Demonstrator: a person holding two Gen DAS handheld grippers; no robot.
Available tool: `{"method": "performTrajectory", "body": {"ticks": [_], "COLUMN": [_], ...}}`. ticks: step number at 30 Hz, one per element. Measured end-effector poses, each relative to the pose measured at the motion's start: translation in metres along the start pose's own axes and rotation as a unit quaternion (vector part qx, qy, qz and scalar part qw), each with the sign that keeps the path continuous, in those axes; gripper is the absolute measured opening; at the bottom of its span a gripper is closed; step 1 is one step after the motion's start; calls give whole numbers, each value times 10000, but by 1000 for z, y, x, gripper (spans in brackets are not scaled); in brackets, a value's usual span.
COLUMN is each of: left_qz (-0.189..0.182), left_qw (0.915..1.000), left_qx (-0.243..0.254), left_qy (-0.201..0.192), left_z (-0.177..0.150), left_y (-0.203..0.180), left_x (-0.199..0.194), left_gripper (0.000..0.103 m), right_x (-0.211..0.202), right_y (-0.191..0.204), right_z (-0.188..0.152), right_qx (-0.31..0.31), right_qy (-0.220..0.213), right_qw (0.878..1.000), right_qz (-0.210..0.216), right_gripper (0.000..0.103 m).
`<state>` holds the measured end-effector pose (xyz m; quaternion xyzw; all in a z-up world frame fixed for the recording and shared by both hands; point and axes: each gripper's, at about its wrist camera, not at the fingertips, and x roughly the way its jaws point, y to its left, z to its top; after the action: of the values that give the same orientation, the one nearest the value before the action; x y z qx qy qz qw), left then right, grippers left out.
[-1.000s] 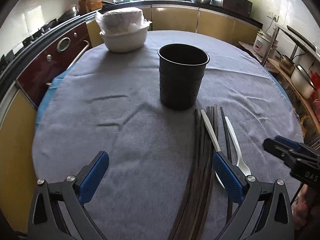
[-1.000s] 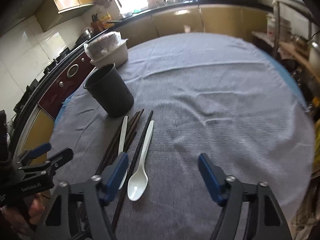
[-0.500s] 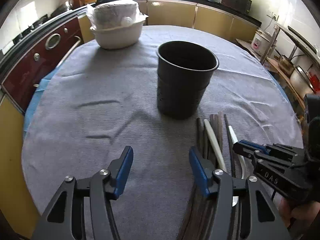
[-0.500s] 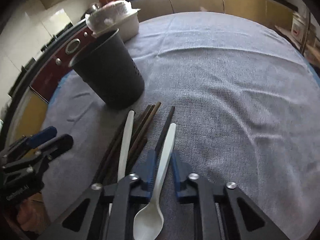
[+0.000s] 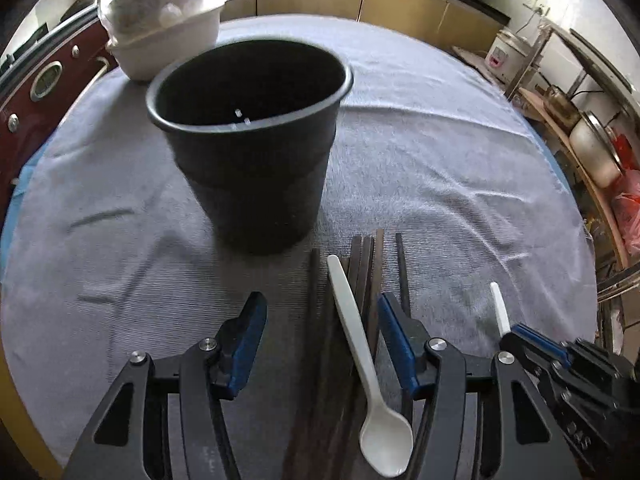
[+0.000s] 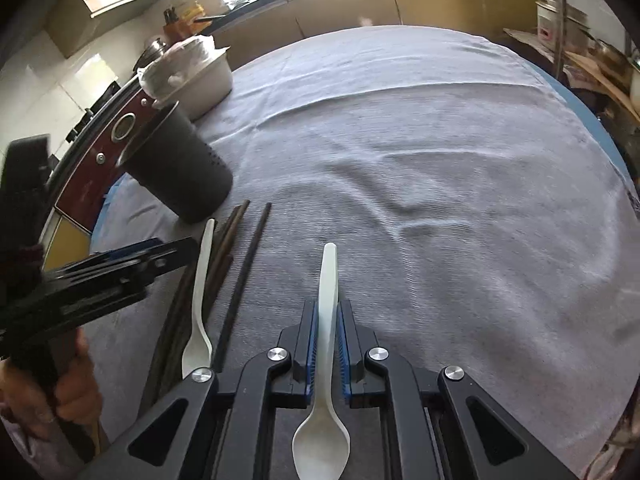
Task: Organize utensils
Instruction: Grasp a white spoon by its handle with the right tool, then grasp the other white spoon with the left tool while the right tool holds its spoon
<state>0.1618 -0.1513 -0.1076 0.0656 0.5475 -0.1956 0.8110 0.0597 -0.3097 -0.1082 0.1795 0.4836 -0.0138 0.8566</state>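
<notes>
A black cup (image 5: 248, 140) stands upright on the grey cloth, also in the right wrist view (image 6: 180, 172). Just in front of it lie several dark chopsticks (image 5: 362, 272) with a white spoon (image 5: 352, 332) on top. My left gripper (image 5: 320, 332) is open and straddles them, its pads clear of them on both sides. My right gripper (image 6: 327, 320) is shut on the handle of a second white spoon (image 6: 329, 280), whose bowl points back toward the camera. In the left wrist view that handle (image 5: 499, 308) sticks out past the right gripper (image 5: 532, 344).
A white bowl wrapped in plastic (image 5: 160, 28) sits behind the cup. The round table's grey cloth (image 6: 440, 160) stretches wide to the right. A dark red oven front (image 5: 28, 92) runs along the left edge and shelves with pots (image 5: 592, 152) stand at the right. A person's hand (image 6: 76, 400) holds the left gripper.
My left gripper narrowed from wide open and moved toward the cup, over the chopsticks and spoon. My right gripper closed on the other spoon's handle.
</notes>
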Motion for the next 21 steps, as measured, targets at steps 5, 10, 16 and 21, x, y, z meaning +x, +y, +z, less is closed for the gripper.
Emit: {"method": "performTrajectory", "body": {"ticks": [5,10,16,21], "left_qz": [-87,-364,-641,-821], "left_qw": [9999,9991,9968,9943], "left_qx": [84,115,51,25], "left_qy": [-31,-183,-466,-686], "left_z": [0,-2,-8,-15], "left_y": [-3,6,33,56], "left_x": [8,-7,-36,-63], "left_gripper": [28,12,4,3], "right_x": [0,-5,-16,-23], "right_y": [0,9,31,49], "right_z": [-1,-2,1,3], "right_qx": [69,9,-109,-207], "right_qy": [-26,-125,-296,-464], "right_qw": [9998,9995,9981,9961], "right_qz": [170,295,537,728], "right_gripper": [10,10,10,10]}}
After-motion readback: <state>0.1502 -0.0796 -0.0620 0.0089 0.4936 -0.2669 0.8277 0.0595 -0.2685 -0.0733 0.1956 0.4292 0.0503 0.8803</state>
